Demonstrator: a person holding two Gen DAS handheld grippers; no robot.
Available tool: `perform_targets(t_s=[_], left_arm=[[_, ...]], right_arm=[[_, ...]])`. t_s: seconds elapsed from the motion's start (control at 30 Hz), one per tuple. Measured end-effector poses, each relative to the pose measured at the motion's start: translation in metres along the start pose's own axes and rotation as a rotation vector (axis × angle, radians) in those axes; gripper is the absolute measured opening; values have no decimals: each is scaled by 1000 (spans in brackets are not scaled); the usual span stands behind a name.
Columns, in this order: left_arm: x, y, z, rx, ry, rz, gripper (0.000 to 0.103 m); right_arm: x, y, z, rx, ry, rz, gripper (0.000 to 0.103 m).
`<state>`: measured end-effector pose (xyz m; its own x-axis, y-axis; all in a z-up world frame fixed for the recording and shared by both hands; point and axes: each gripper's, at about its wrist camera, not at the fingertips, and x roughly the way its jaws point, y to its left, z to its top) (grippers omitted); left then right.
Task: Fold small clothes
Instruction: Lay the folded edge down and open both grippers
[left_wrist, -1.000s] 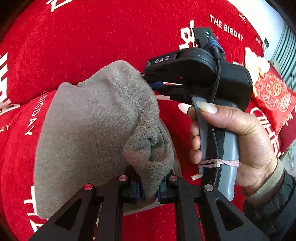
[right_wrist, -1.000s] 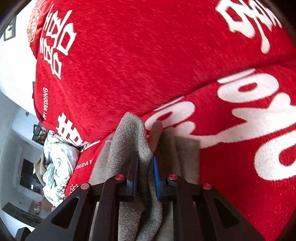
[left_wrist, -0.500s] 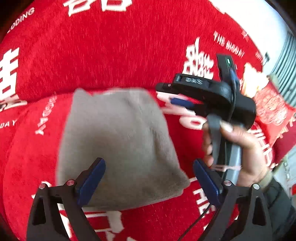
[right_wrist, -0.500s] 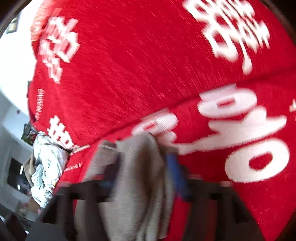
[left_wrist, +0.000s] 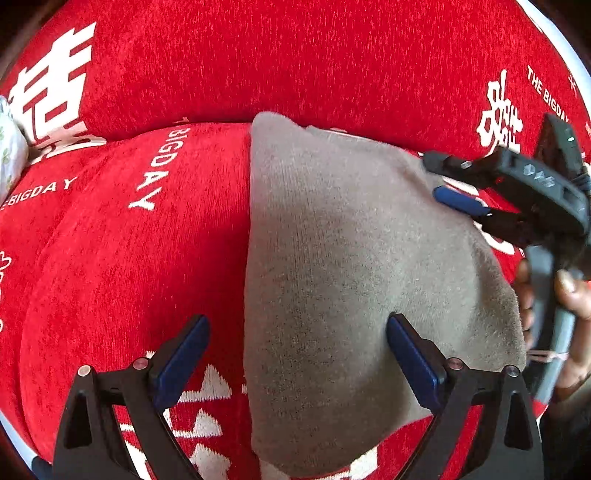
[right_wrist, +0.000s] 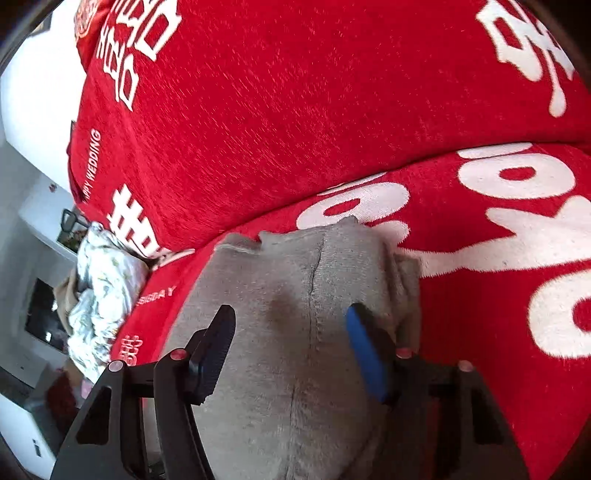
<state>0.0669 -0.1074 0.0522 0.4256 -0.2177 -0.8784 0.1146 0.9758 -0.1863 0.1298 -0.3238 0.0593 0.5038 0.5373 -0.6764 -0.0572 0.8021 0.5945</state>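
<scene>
Lying flat on the red sofa cover (left_wrist: 110, 258), the grey knit garment (left_wrist: 351, 277) looks soft, light, best pinched at an edge; left gripper (left_wrist: 295, 354) spread wide, right gripper (right_wrist: 291, 347) closing, neither pinching.

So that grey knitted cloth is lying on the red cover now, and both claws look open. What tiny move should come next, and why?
Probably bring the left gripper down onto the near edge of the grey knitted cloth for another fold. The cloth lies flat and loose on the red patterned cover, the left jaws stand wide around its left edge, pinching nothing. The right gripper hovers over the far end, jaws closing, nothing gripped.
</scene>
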Motion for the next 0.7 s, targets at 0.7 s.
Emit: perform_targets(t_s=[0.7], left_arm=[[-39, 65, -45, -18, -44, -67, 98]], right_arm=[[-97, 35, -145, -211, -33, -184, 85]])
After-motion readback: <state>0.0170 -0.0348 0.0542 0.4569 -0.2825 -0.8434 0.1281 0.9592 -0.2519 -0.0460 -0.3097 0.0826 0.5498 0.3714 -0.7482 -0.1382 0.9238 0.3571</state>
